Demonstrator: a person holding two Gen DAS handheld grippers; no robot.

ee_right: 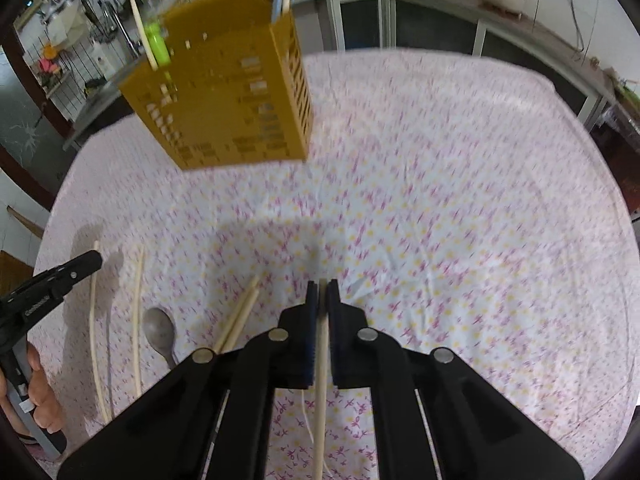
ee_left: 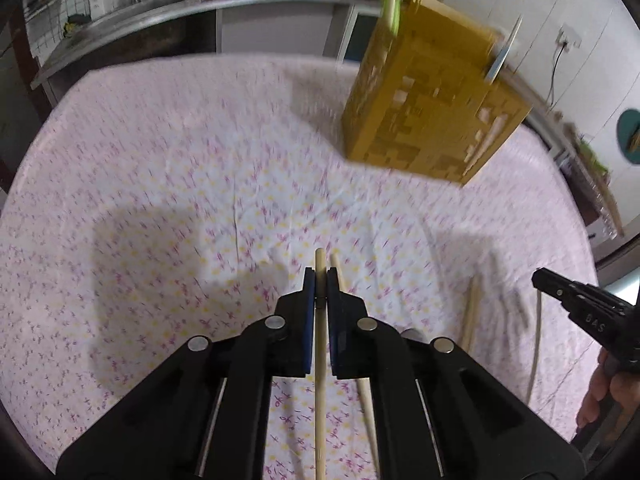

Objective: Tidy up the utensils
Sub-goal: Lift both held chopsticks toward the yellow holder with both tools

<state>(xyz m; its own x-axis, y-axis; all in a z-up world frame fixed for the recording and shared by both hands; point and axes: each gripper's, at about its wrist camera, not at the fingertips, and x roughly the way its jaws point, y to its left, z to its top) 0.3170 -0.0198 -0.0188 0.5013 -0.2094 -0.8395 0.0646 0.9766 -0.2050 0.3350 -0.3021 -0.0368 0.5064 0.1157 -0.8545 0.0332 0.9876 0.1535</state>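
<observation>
The left hand-held gripper (ee_left: 320,276) is clamped on a wooden chopstick (ee_left: 320,380) that runs back under it, above the near edge of the counter (ee_left: 160,200). The right hand-held gripper (ee_right: 322,290) pinches another chopstick (ee_right: 321,400) the same way. A yellow perforated utensil holder (ee_right: 228,96), already holding some sticks, stands toward the far edge, well apart from both. Between, near the front edge, lie a metal spoon (ee_right: 159,330), a loose chopstick pair (ee_right: 240,320) and two pale sticks (ee_right: 136,320).
</observation>
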